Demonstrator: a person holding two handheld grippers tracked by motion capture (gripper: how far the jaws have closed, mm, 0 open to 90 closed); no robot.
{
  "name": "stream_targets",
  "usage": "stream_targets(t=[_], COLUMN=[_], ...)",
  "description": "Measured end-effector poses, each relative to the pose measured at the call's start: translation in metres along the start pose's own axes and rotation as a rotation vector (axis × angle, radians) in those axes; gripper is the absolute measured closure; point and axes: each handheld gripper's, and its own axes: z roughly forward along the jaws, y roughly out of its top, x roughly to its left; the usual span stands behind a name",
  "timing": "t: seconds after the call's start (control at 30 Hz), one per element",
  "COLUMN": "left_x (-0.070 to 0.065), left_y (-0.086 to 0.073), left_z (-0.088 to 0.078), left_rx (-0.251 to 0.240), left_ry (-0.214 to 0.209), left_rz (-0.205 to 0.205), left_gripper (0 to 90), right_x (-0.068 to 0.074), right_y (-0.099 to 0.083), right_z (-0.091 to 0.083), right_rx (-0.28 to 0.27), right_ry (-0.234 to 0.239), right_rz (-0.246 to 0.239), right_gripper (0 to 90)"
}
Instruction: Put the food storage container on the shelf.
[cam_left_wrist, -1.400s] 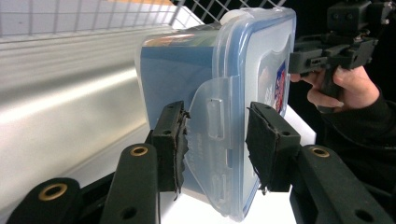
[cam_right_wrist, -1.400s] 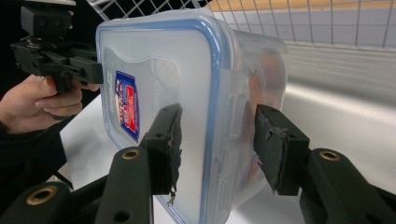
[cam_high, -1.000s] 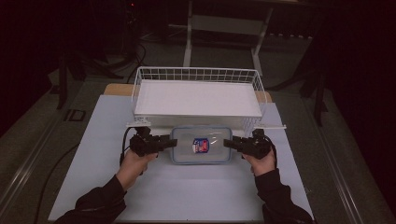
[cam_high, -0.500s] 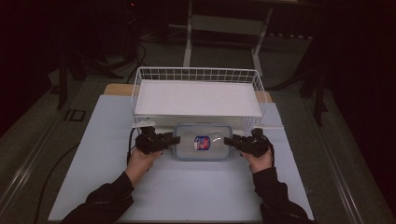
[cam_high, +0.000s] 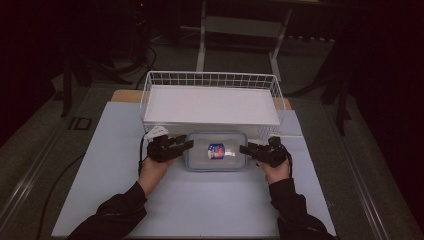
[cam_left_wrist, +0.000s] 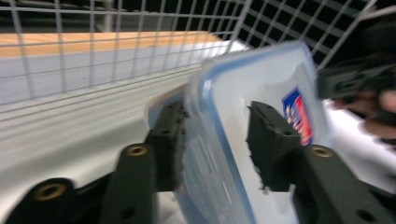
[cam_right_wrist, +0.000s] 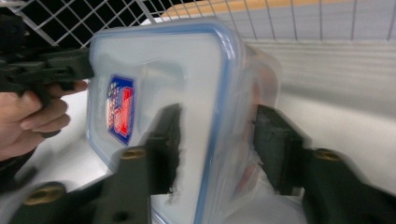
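Note:
A clear plastic container (cam_high: 200, 156) with a blue-rimmed lid and a red-and-blue label (cam_high: 216, 150) lies lengthwise on the pale table cover, just in front of the wire basket. My left gripper (cam_high: 188, 145) grips its left end, with one jaw over the lid and one under the base (cam_left_wrist: 217, 128). My right gripper (cam_high: 244, 149) grips the right end the same way (cam_right_wrist: 217, 128). Its jaws have just been closing with the container (cam_right_wrist: 163, 65) between them, and the pads now touch it. The container's contents cannot be made out.
A white wire basket (cam_high: 210, 75) with a flat white floor stands right behind the container, its front wall close to both grippers (cam_left_wrist: 116, 37). The pale table cover (cam_high: 100, 170) stretches out to the left, to the right and toward the person.
Both grippers and the container have edged slightly toward the basket. The hands otherwise stay at the container's two ends.

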Motion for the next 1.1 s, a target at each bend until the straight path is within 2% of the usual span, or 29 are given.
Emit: stream_targets(t=[0.03, 0.1, 0.13, 0.2, 0.27, 0.3, 0.33, 0.4, 0.47, 0.57, 0.77, 0.83, 0.9, 1.1], left_x=[0.001, 0.004, 0.004, 0.005, 0.005, 0.008, 0.008, 0.007, 0.007, 0.006, 0.000, -0.002, -0.005, -0.016], left_y=[-0.002, -0.007, -0.007, -0.010, -0.010, -0.009, -0.009, -0.007, -0.007, -0.008, -0.010, -0.011, -0.013, -0.019], left_z=[0.002, 0.004, 0.004, 0.005, 0.005, 0.005, 0.005, 0.006, 0.006, 0.005, -0.008, -0.014, -0.019, -0.031], left_rx=[-0.003, -0.019, -0.019, -0.018, -0.018, -0.023, -0.024, -0.021, -0.018, -0.010, 0.000, 0.003, 0.003, 0.018], left_ry=[0.006, -0.001, -0.001, 0.025, 0.025, 0.042, 0.054, 0.072, 0.077, 0.081, 0.060, 0.027, -0.004, -0.043], left_rz=[-0.011, -0.059, -0.059, -0.073, -0.073, -0.068, -0.060, -0.057, -0.057, -0.056, -0.054, -0.048, -0.039, -0.013], left_gripper=[51.6, 49.2, 47.1, 46.2, 45.3, 45.3, 45.2, 43.8, 42.1, 38.3, 34.7, 31.7, 28.7, 19.6], right_x=[0.001, 0.001, 0.001, 0.001, 0.002, 0.002, 0.002, 0.003, 0.004, 0.008, 0.026, 0.033, 0.039, 0.062], right_y=[0.000, 0.001, 0.001, 0.001, 0.001, 0.001, 0.003, 0.004, 0.003, 0.002, 0.002, 0.001, 0.000, -0.009], right_z=[-0.001, 0.002, 0.002, 0.006, 0.007, 0.007, 0.008, 0.009, 0.009, 0.007, -0.002, -0.006, -0.009, -0.013], right_rx=[-0.004, 0.006, 0.006, 0.005, -0.003, -0.003, -0.017, -0.026, -0.026, -0.038, -0.059, -0.070, -0.078, -0.072], right_ry=[-0.007, -0.015, -0.015, -0.027, -0.038, -0.038, -0.064, -0.082, -0.091, -0.098, -0.105, -0.129, -0.121, -0.074], right_rz=[-0.007, 0.004, 0.004, 0.033, 0.025, 0.025, 0.018, 0.014, 0.015, 0.001, -0.075, -0.102, -0.114, -0.147], right_gripper=[58.4, 55.7, 55.7, 54.0, 54.0, 53.6, 53.0, 51.7, 48.0, 47.0, 46.1, 45.6, 45.6, 48.8])
